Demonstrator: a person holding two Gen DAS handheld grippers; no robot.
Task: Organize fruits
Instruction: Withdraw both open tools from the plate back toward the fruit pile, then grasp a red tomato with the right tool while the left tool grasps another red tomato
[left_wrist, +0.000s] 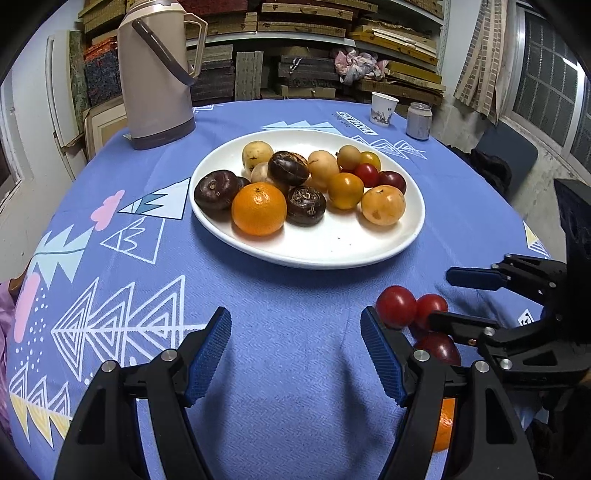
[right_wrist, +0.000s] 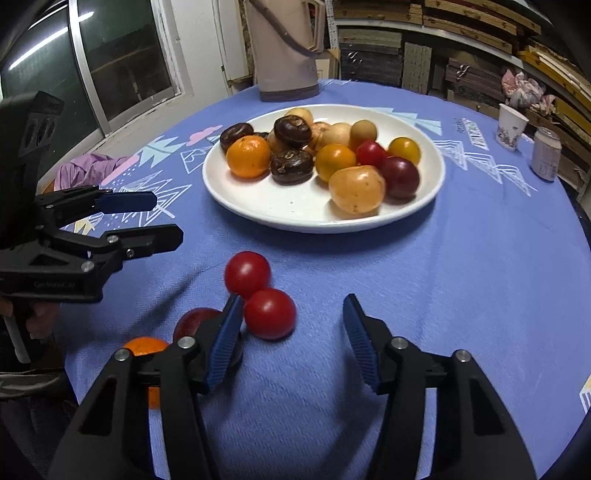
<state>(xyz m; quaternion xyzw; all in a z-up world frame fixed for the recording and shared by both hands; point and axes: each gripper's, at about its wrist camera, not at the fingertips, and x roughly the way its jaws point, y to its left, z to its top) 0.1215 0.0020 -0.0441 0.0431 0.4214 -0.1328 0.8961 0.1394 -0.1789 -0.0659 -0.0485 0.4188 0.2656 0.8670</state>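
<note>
Your left gripper (left_wrist: 295, 354) hangs open and empty over the blue tablecloth (left_wrist: 295, 406). Two red tomatoes (right_wrist: 269, 314) lie touching near the white fruit plate (right_wrist: 258, 206); your right gripper (right_wrist: 293, 343) gapes beside the nearer, gripping nothing.

Storeroom: shelves (left_wrist: 325, 26) stacked with boxes behind clothed table (left_wrist: 295, 369)

Left wrist view: low over the near table edge, facing forward and down along the left gripper (left_wrist: 295, 354) toward the plate (left_wrist: 332, 254); right gripper (left_wrist: 439, 299) enters at right.
Right wrist view: same height, set to the right, facing likewise past the right gripper (right_wrist: 293, 343); left gripper (right_wrist: 166, 218) at left.
Shared: plate (right_wrist: 258, 210), flask (left_wrist: 155, 74), cup (left_wrist: 384, 109), tomatoes (left_wrist: 397, 306).
</note>
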